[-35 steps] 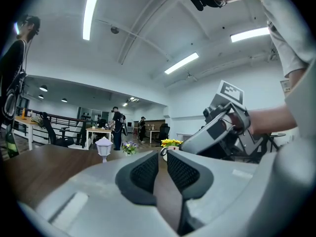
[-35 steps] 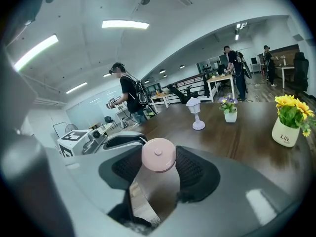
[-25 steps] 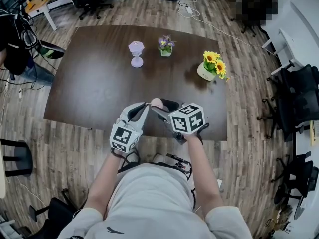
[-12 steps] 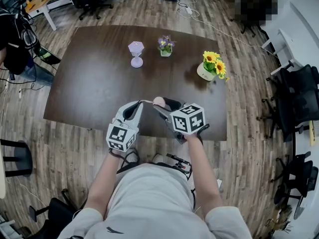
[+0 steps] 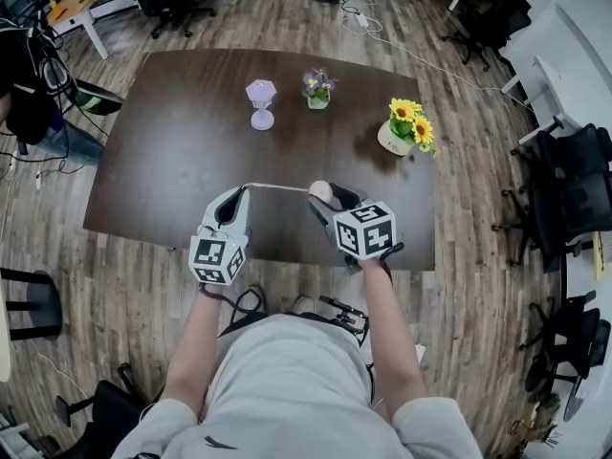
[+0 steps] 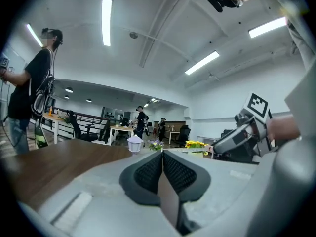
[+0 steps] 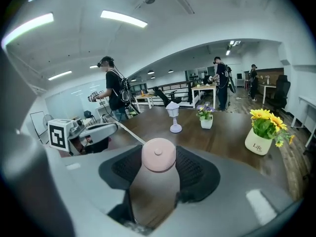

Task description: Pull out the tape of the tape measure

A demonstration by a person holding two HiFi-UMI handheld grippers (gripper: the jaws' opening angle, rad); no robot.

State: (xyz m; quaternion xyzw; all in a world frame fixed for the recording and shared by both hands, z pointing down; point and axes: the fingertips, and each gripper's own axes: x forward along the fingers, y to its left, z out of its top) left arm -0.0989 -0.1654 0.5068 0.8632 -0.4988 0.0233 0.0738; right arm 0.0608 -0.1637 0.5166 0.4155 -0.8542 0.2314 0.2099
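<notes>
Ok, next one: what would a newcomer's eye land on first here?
A pale tape stretched in the air between the two grippers, over the near part of the dark table. The right gripper clamps a pink tape measure; the left gripper, whose jaws have just been closing, pinches the tape's end. Farther back, yellow flowers stand at the table's right side.

White flower pot (image 7: 257, 146), yellow blooms, on the surface (image 7: 227, 132): the word "Life" in dark script on its side. Well left of the pot, marker cube (image 7: 58, 136) of the left gripper (image 7: 117, 127): black-and-white square code pattern on its face, no letters or numbers to read.
</notes>
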